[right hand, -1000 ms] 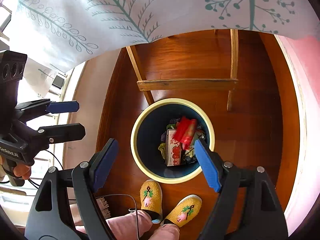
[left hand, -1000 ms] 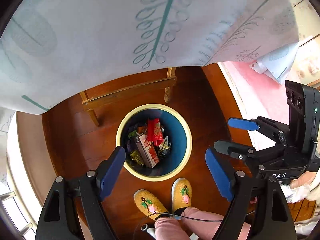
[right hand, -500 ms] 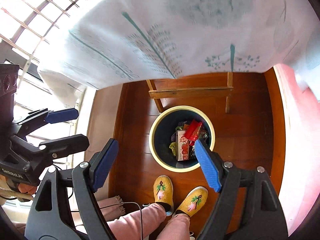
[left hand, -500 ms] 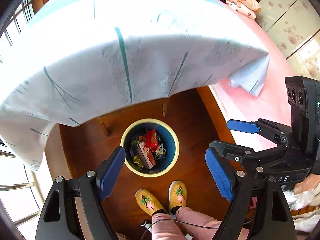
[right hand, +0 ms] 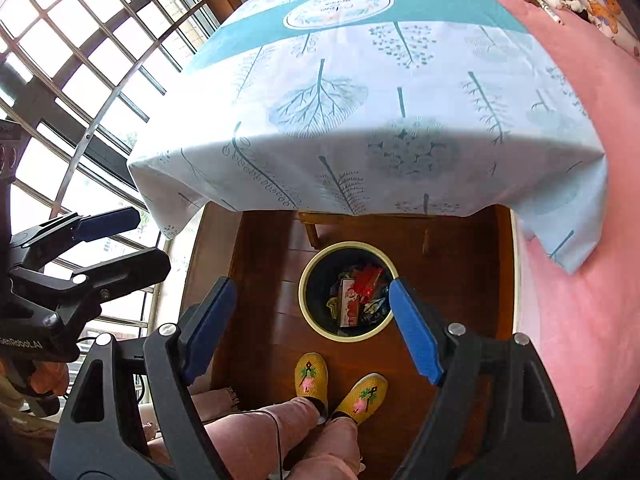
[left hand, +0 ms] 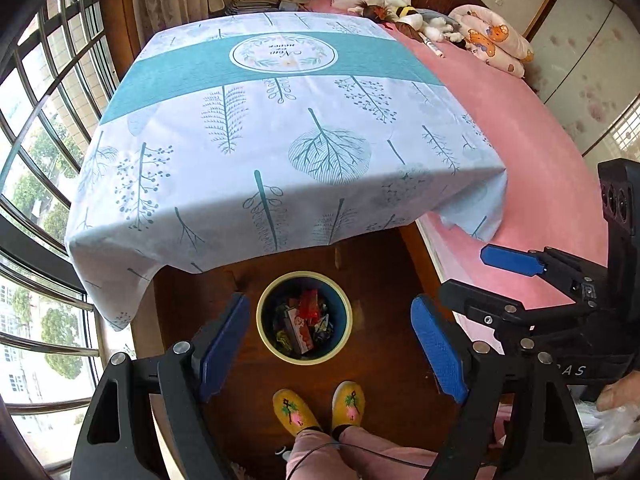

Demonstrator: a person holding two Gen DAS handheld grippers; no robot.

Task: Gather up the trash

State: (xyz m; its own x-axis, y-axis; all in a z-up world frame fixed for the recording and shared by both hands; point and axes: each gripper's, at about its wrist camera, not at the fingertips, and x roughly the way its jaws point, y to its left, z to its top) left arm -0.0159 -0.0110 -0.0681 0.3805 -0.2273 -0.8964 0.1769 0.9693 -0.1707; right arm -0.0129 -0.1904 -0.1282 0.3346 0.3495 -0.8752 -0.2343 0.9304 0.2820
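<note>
A blue bin with a cream rim (left hand: 265,332) (right hand: 305,304) stands on the wooden floor below the table's front edge. It holds several wrappers and a carton (left hand: 302,322) (right hand: 358,296). My left gripper (left hand: 330,340) is open and empty, high above the bin. My right gripper (right hand: 312,326) is open and empty, also high above the bin. Each gripper shows in the other's view, the right one at the right (left hand: 492,280), the left one at the left (right hand: 120,240).
A table under a white and teal leaf-print cloth (left hand: 280,128) (right hand: 380,92) fills the upper view. A pink bed (left hand: 540,140) with soft toys lies to the right. Windows (left hand: 36,120) run along the left. The person's yellow slippers (left hand: 316,406) stand next to the bin.
Both grippers have risen well above the bin. The view now takes in the whole table top, and the bin looks smaller. Both stay open.
</note>
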